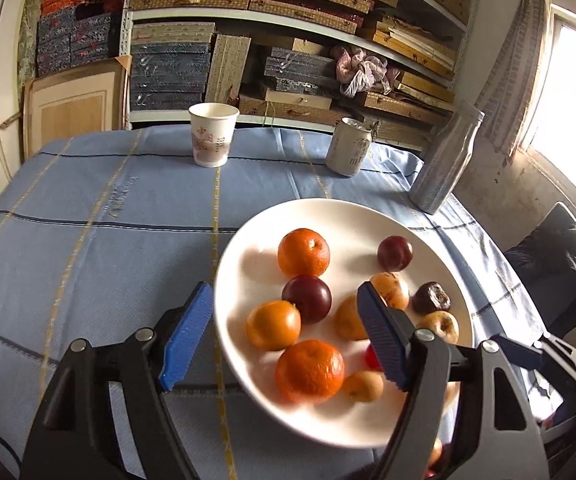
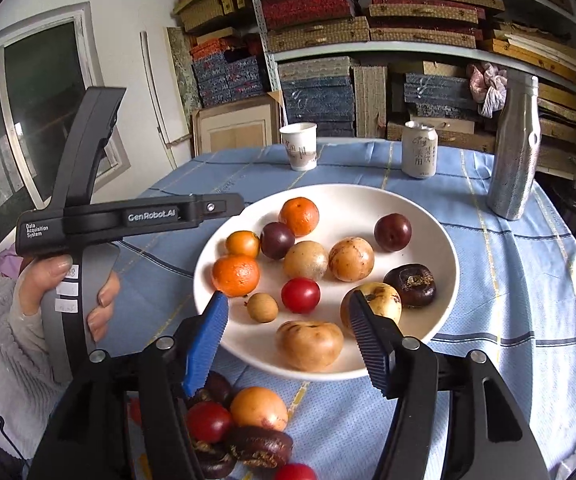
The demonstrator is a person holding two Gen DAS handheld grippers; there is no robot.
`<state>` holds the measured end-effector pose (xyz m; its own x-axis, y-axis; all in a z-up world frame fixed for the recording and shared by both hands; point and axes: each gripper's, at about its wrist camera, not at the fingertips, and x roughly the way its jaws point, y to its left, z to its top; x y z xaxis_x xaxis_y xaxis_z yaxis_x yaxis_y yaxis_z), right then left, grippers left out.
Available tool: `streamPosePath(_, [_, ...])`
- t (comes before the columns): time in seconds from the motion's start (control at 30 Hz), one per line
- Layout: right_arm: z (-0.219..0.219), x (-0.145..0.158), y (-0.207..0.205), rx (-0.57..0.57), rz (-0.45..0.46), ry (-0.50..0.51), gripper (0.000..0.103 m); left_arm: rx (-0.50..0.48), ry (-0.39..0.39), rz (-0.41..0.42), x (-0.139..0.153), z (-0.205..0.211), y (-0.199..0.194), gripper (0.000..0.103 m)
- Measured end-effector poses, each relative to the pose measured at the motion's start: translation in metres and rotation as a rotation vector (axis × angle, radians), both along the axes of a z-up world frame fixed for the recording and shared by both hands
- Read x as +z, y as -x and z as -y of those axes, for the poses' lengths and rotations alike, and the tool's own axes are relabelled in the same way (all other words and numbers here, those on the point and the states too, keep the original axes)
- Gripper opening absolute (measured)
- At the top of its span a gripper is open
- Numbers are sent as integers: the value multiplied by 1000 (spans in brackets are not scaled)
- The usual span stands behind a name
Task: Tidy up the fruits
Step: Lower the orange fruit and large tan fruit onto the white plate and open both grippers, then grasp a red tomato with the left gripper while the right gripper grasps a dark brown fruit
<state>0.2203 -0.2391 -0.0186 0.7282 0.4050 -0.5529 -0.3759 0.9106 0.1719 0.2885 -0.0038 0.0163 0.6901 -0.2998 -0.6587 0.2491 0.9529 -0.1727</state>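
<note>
Fruit mostly on plate [image 2: 427, 216]; small pile [image 2: 248, 436] off it on worktop [image 2: 527, 320], under right tongs [image 2: 288, 336]. Both tongs, left [image 1: 288, 332] too, about half open, empty. Between picks. Next: reach to pile, clamp one piece.

— Where does the light come from?
— Daylight from the window [image 1: 575, 92], blown out to white glare. The fruit casts soft shadows on the plate [image 1: 256, 240].
— Sharpness?
— Mostly crisp; the near gripper bodies are soft. Fisheye bends the shelves [image 2: 407, 48], and the corners go black.
</note>
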Motion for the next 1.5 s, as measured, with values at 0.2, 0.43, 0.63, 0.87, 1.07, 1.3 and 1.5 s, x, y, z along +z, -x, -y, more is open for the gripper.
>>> streamPosePath(0.2, [11,8,33,-15,50,-38,71,7,-23,32,11,-9,57,80])
streamPosePath(0.43, [39,-1,78,-72,81,-104,82,-19,-62,7,-16,-19,132,82])
streamPosePath(0.63, [65,-14,92,-154,65,-171,88,-77,-106,-54,-46,-10,161,83])
streamPosePath(0.87, [65,-18,91,-151,65,-161,88,-101,-141,-59,-54,-2,167,83])
streamPosePath(1.07, [55,-19,95,-136,74,-133,88,-104,-152,-97,-59,0,161,83])
streamPosePath(1.3, [47,-20,95,-117,67,-111,88,-126,-185,-119,-65,8,159,75])
streamPosePath(1.5, [40,-23,95,-105,58,-93,88,-150,-181,-142,-68,11,155,49])
